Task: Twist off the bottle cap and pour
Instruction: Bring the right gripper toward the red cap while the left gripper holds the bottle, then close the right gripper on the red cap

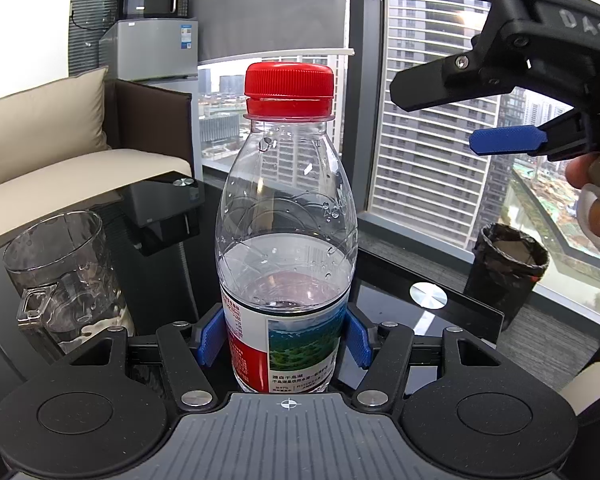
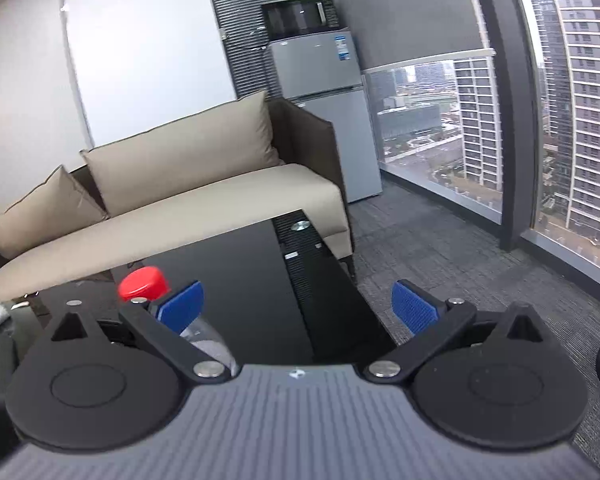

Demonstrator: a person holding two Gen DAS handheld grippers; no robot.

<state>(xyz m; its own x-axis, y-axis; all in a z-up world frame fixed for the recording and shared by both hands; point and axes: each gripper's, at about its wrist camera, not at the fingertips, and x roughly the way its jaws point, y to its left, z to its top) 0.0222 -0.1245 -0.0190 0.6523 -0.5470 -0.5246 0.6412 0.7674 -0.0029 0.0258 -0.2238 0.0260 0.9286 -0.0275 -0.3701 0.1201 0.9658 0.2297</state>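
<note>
In the left wrist view, we are clamping the left gripper (image 1: 285,342) on the lower body of the bottle (image 1: 286,248), its blue fingers (image 1: 209,338) pressing on the label from both sides while the bottle is standing upright on the dark desk (image 1: 384,268). The red cap (image 1: 289,88) is sitting fully on the neck, so we judge the unscrewing not yet begun. The glass mug (image 1: 66,276) is waiting to the left, nearly empty. The right gripper (image 1: 440,120) is hovering to the cap's right, apart from it.

In the right wrist view, we are holding the right gripper's (image 2: 296,310) fingers (image 2: 180,306) wide apart around nothing, the cap (image 2: 144,283) lying off to the left. Uncapping and pouring both remain.
</note>
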